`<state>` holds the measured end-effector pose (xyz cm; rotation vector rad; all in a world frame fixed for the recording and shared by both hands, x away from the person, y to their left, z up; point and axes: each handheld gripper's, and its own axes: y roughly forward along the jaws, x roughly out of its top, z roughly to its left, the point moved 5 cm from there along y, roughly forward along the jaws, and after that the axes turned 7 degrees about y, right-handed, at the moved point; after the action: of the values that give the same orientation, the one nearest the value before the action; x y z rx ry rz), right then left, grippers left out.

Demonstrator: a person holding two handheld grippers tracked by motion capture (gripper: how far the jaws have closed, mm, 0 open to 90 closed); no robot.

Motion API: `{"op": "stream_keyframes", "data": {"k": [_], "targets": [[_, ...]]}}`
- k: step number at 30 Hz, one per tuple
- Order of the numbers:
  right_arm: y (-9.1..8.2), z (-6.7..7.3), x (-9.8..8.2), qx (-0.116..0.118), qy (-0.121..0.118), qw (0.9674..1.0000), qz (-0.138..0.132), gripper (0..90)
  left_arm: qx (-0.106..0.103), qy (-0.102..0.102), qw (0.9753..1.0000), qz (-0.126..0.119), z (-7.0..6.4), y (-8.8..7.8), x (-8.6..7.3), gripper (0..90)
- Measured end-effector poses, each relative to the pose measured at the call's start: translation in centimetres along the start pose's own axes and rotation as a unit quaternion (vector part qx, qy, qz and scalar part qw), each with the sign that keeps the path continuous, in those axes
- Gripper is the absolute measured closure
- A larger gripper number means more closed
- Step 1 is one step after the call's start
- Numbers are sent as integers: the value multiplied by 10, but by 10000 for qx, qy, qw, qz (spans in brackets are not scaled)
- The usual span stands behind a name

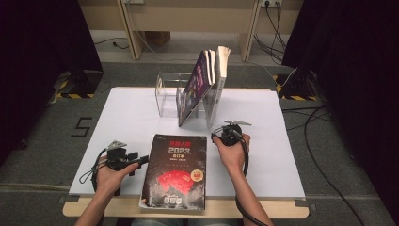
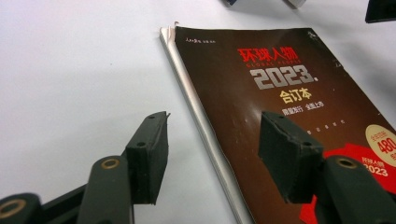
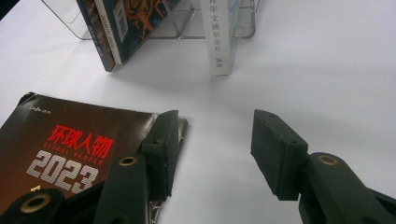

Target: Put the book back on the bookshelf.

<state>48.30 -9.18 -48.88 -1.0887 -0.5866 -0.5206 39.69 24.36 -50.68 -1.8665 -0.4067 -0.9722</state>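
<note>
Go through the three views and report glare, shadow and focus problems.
High view: dim, soft all over, dark curtains at the sides, white table bright. Left gripper view: sheen on the dark book cover, near jaws slightly soft. Right gripper view: soft shadow under the leaning books, title legible.

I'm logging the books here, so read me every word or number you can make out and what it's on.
Dark magazine, flat on the table, cover: "环球人物"
Below it: "GLOBAL PEOPLE", "2023", "合订本"
Its round badge: "480"; red patch: "2023"
White upright book spine: "年文摘杂志社", top cut off
Floor mark: "5"
Small cover print and the leaning book's cover: too blurred.
</note>
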Motion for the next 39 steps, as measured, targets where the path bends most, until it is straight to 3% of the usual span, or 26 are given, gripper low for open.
{"op": "stream_keyframes", "data": {"k": [12, 25, 39], "targets": [[-9, 0, 0, -17, -8, 10000, -83, 523, -69, -114, 9999, -51, -2, -3, -5, 396], [6, -3, -4, 153, 85, 9993, 345, 542, -255, -238, 9993, 114, -8, 8, -11, 419], [11, -1, -1, 219, 111, 9989, 394, 560, -323, -271, 9988, 242, -10, 12, -20, 467]]}}
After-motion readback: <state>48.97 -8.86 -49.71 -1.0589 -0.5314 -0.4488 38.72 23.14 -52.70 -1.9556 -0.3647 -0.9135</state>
